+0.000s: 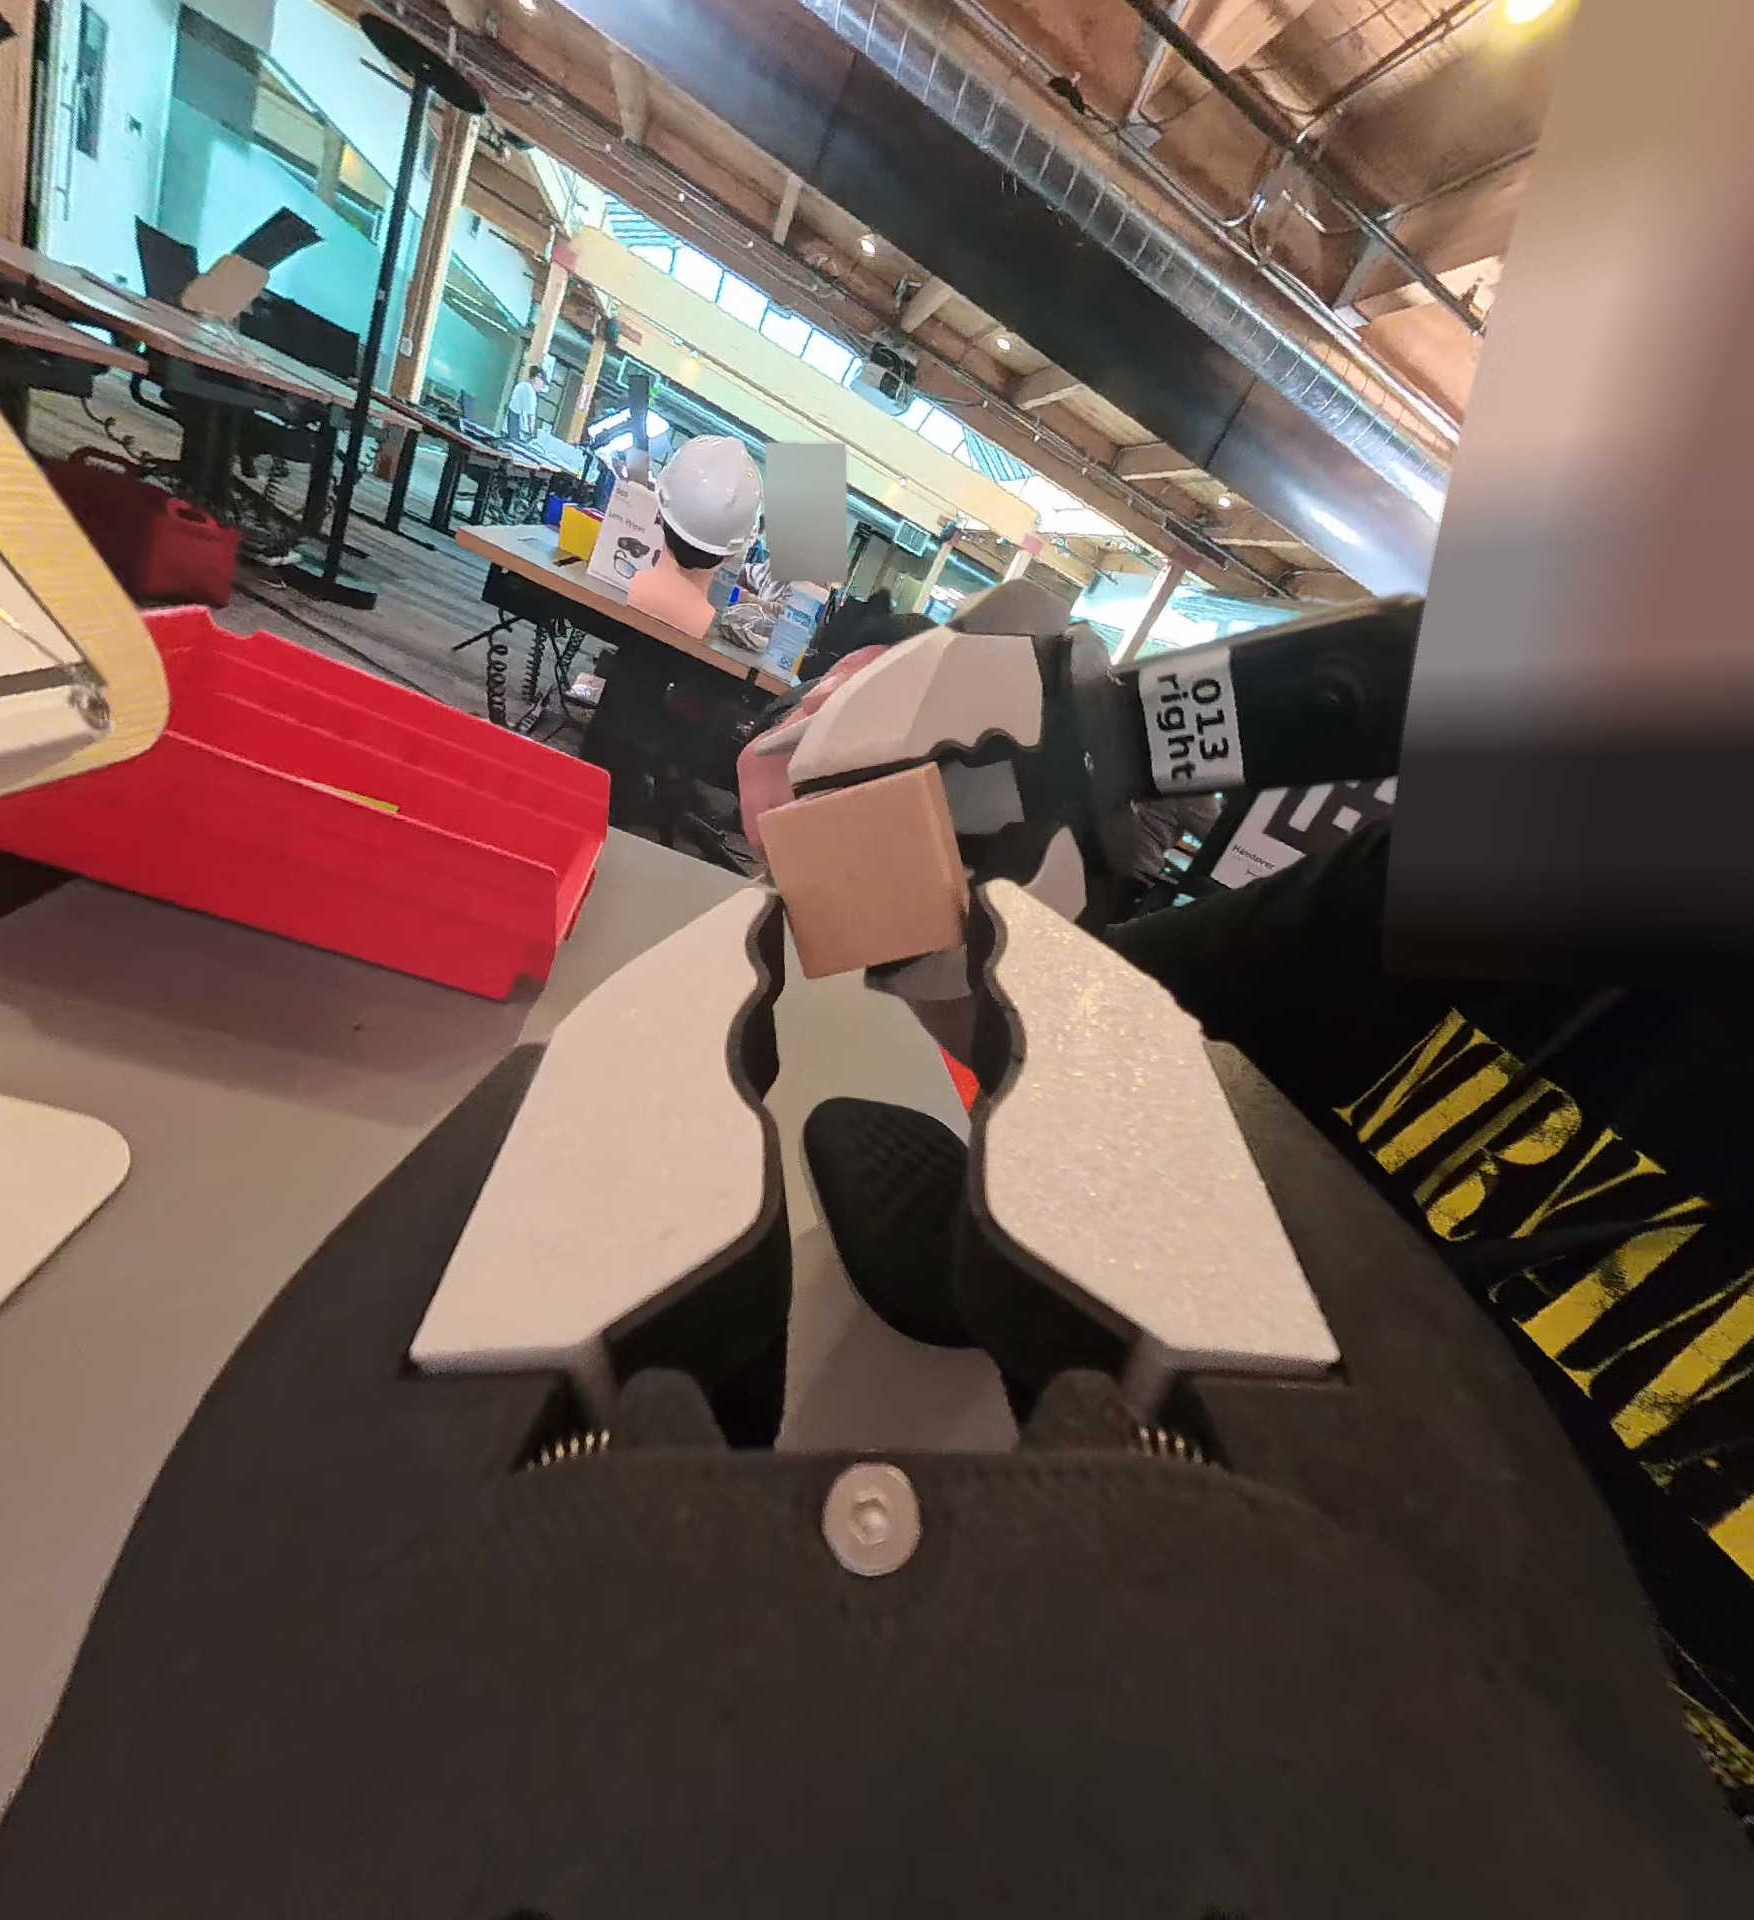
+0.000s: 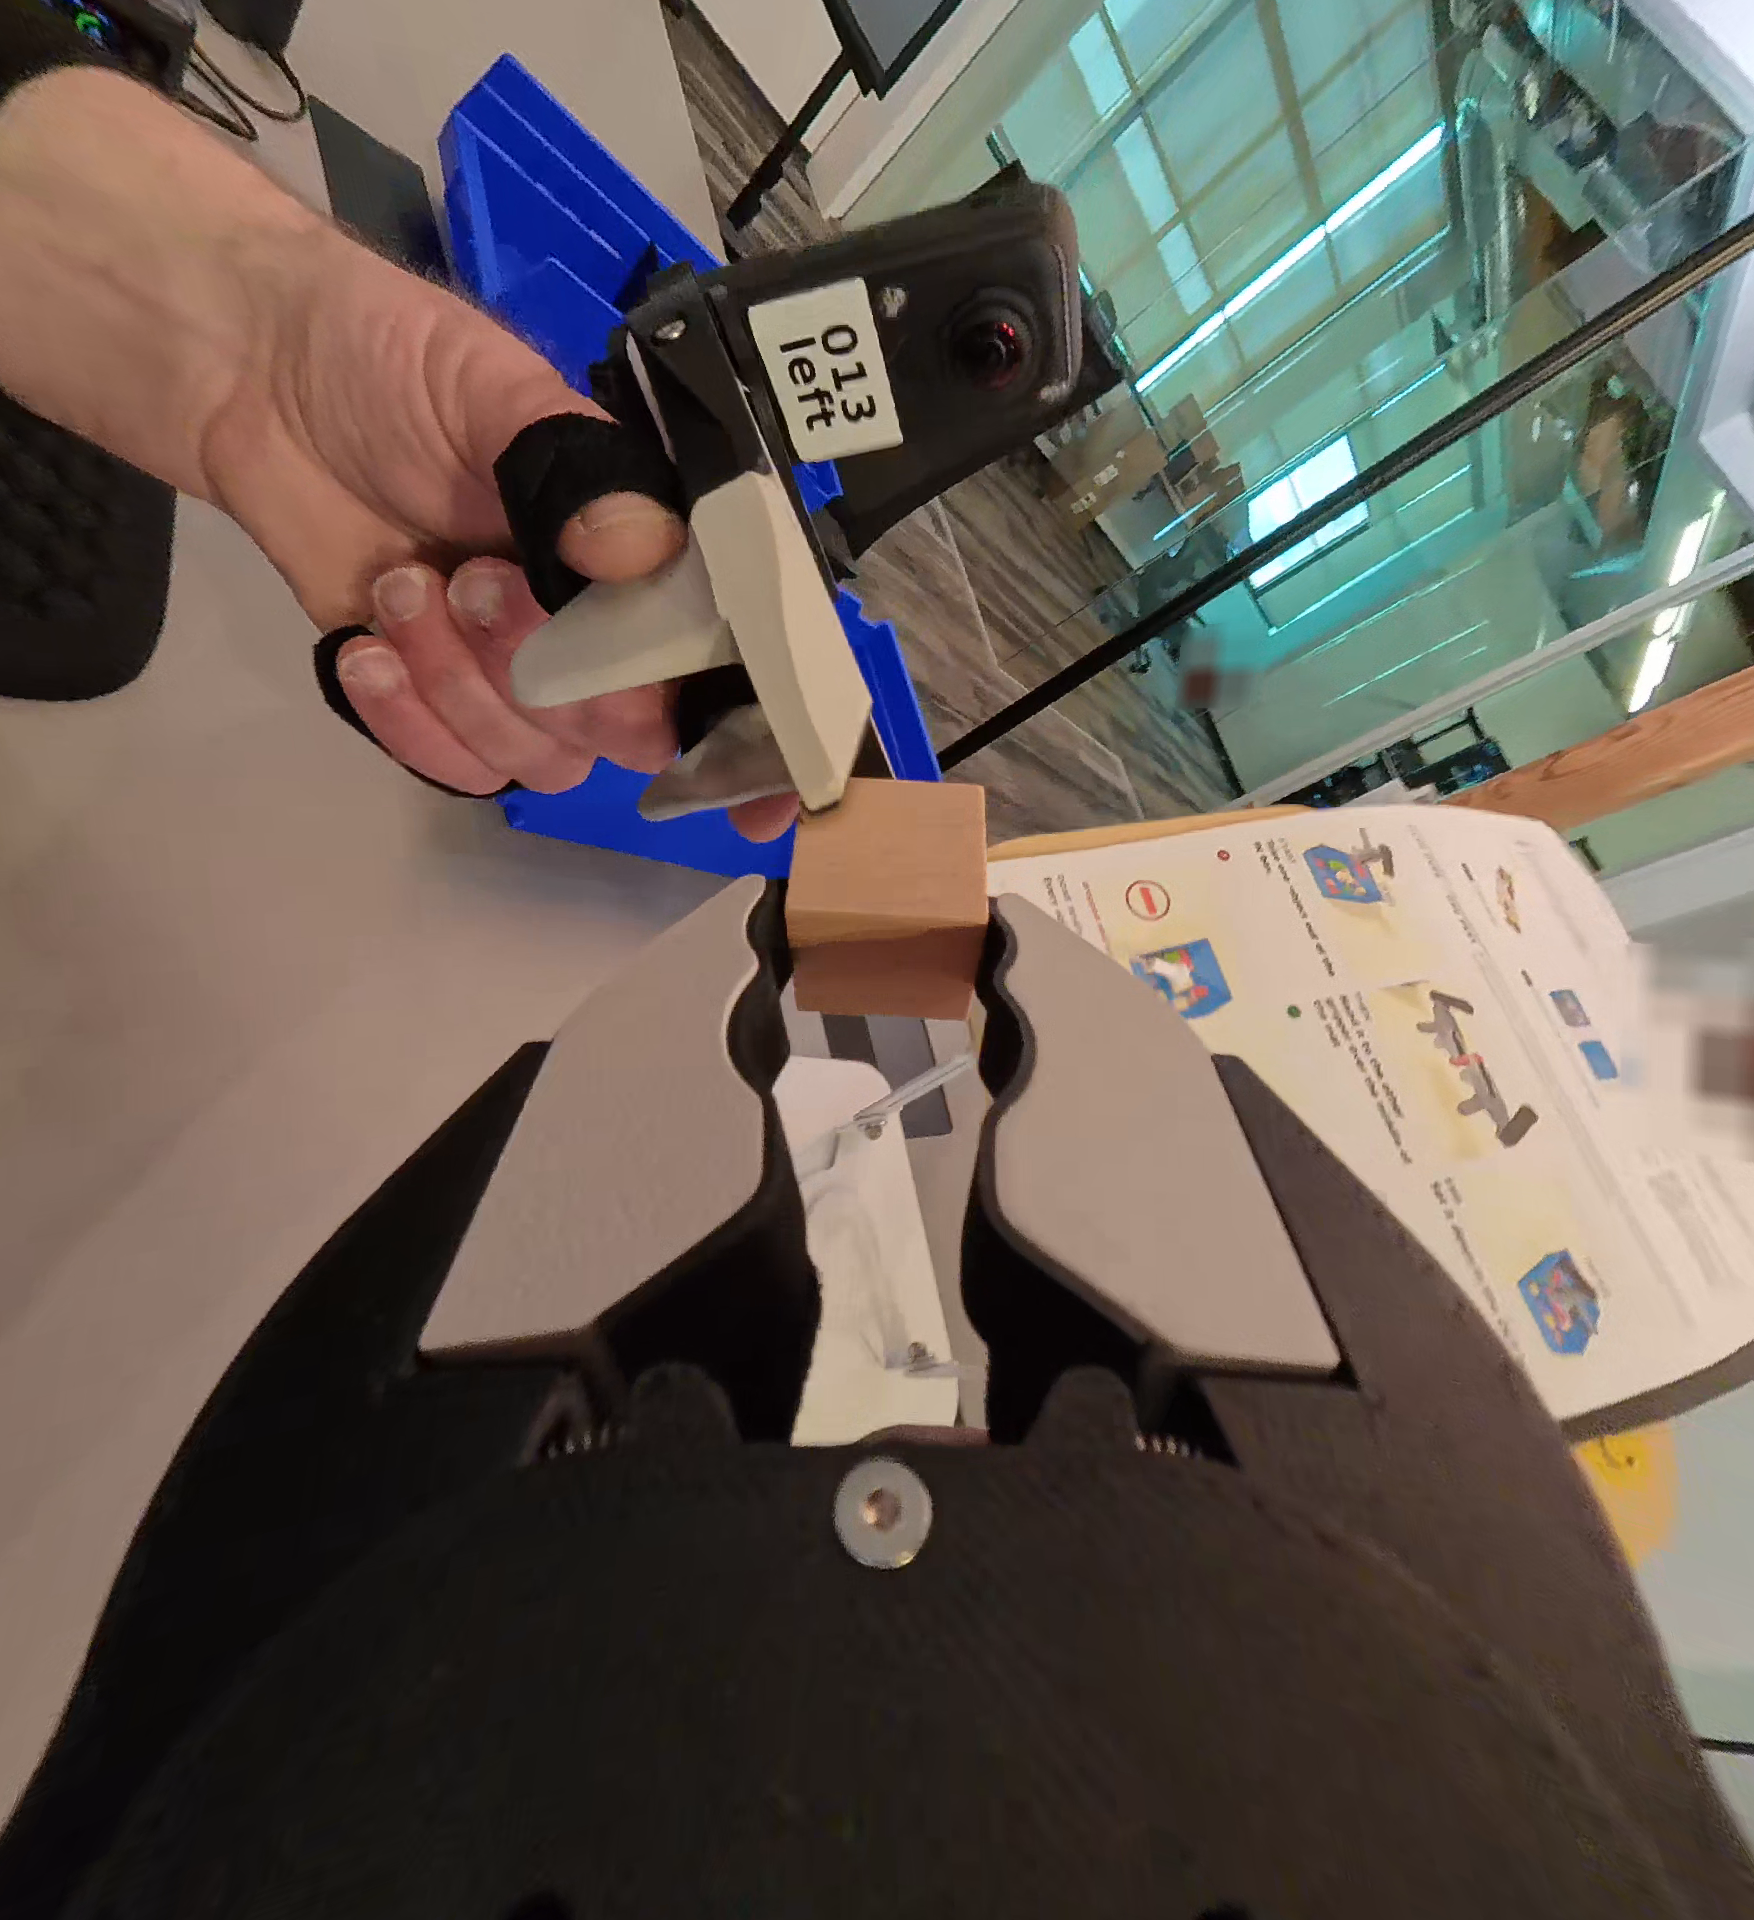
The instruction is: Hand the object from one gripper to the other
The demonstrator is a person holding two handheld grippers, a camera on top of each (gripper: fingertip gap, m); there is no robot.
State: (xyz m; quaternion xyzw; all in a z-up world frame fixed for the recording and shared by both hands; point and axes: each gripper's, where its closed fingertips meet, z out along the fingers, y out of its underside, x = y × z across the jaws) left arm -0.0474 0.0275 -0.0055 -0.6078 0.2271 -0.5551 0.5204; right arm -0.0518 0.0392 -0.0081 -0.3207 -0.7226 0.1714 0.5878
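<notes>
The wooden cube (image 2: 888,925) sits at the tips of both my hand-held grippers, left (image 1: 868,925) and right (image 2: 883,961), apparently both clamped on it crosswise, above the worktop (image 1: 229,1039)

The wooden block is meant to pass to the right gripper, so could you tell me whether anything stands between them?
Nothing visible does. The wooden block already sits between the right gripper's fingertips, while the left gripper also has it between its own.
</notes>
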